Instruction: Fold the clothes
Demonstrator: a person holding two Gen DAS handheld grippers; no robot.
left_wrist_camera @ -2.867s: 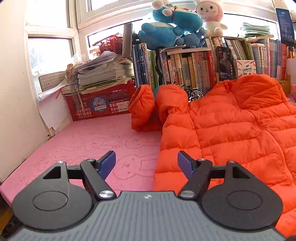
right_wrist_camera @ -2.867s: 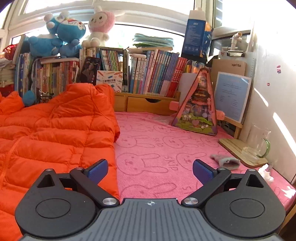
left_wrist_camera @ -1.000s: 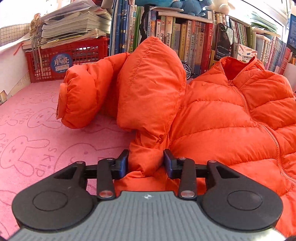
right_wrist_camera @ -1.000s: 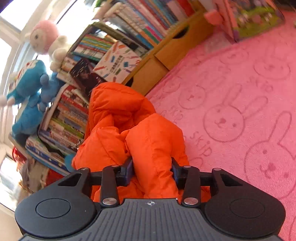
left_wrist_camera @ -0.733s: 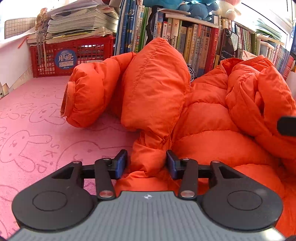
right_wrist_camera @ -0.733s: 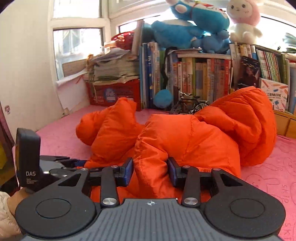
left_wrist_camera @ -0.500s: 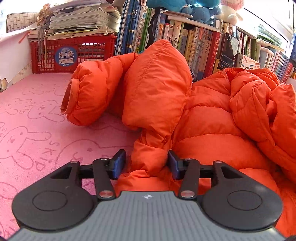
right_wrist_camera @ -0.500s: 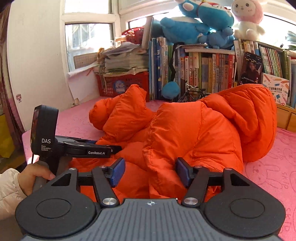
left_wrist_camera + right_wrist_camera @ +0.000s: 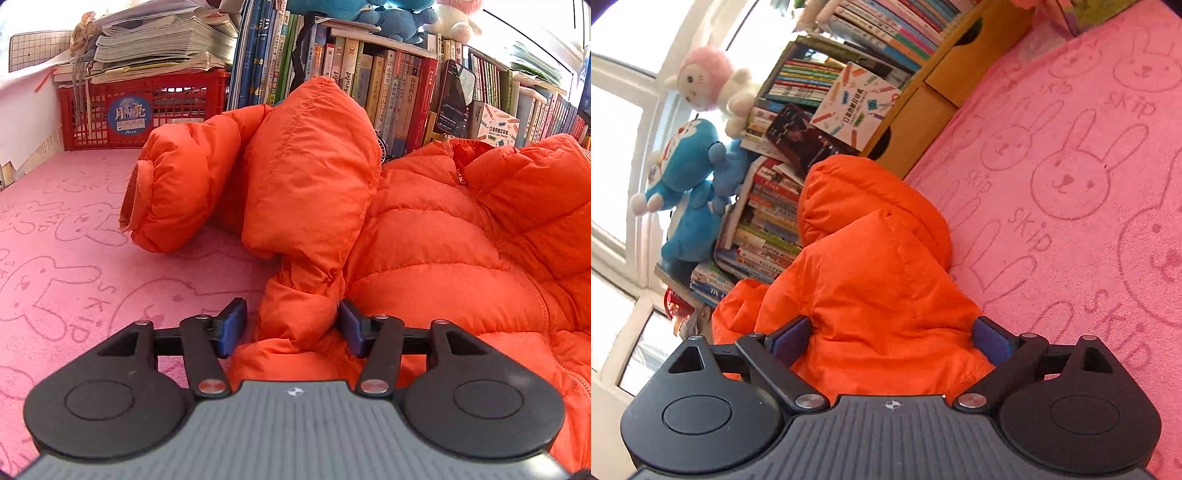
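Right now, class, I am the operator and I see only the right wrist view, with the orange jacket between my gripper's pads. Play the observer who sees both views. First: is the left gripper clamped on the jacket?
Observer: No. The left gripper has its jaws opening. A bunched fold of the orange jacket stands between them, with a gap beside the left pad.
Operator: Where does the sleeve lie?
Observer: The sleeve rests on the pink mat, and its cuff opens toward the left of the picture.
Operator: Which side of the jacket faces up?
Observer: The front. The zipper shows on top and looks closed.
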